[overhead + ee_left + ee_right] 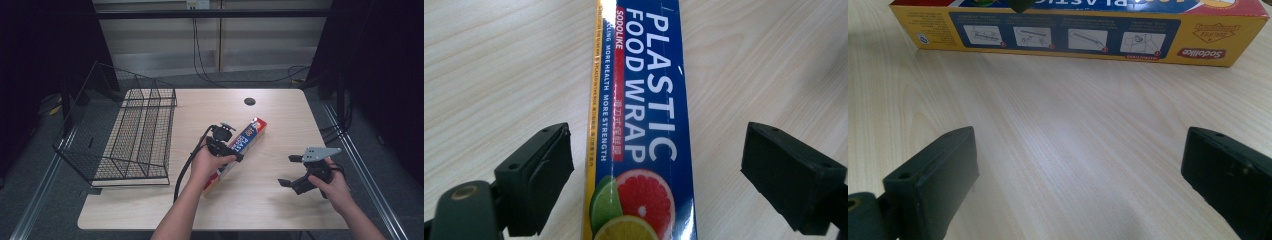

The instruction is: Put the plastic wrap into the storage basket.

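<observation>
A long blue and yellow box of plastic wrap point(252, 131) lies slantwise on the wooden table point(270, 210), near its middle. My left gripper point(227, 142) hangs over the box's near half. In the left gripper view the box point(644, 100) runs up between the two black jaws of the left gripper point(656, 170). The jaws stand apart with bare wood showing on each side of the box, so the gripper is open. My right gripper point(290, 170) is open above bare table to the right. In the right gripper view the box's yellow side point(1073, 37) lies ahead of the right gripper point(1078, 180).
A black wire basket point(125, 135) stands on the table's left part, its tall back wall tilted outward. A round cable hole point(249, 101) sits near the far edge. Cables trail on the floor behind the table.
</observation>
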